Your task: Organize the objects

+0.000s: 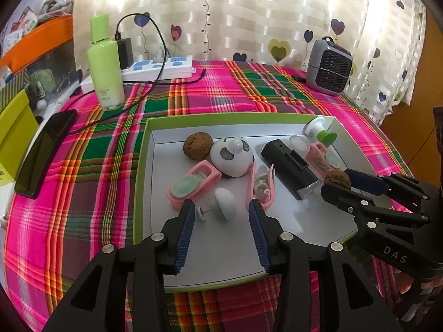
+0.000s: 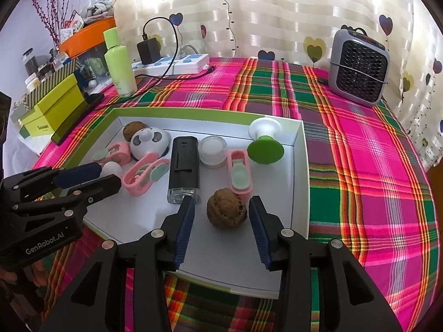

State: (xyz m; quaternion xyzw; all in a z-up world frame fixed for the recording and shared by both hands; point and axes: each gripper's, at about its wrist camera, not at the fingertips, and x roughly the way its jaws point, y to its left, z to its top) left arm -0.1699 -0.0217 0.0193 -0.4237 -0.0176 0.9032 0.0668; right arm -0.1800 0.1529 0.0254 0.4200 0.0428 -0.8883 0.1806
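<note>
A shallow white tray with a green rim (image 1: pixel 139 171) (image 2: pixel 303 166) holds small objects. My left gripper (image 1: pixel 220 207) is open, its fingertips on either side of a white half-dome with a pin (image 1: pixel 223 203). My right gripper (image 2: pixel 221 206) is open around a brown walnut (image 2: pixel 227 212), not touching it; the walnut also shows in the left wrist view (image 1: pixel 337 178). Also in the tray: a second walnut (image 1: pixel 198 145), a panda-face ball (image 1: pixel 231 156), pink clips (image 1: pixel 191 186) (image 2: pixel 240 175), a black lighter-like device (image 1: pixel 288 170) (image 2: pixel 184 163), a white jar (image 2: pixel 212 150) and a green-and-white spool (image 2: pixel 264 142).
The tray sits on a plaid cloth (image 2: pixel 360 152). A green bottle (image 1: pixel 105 63), a power strip with charger (image 1: pixel 157 66) and a small grey heater (image 1: pixel 328 67) stand at the back. A black phone (image 1: pixel 44 152) lies at the left, with green boxes (image 2: pixel 55 108) beyond.
</note>
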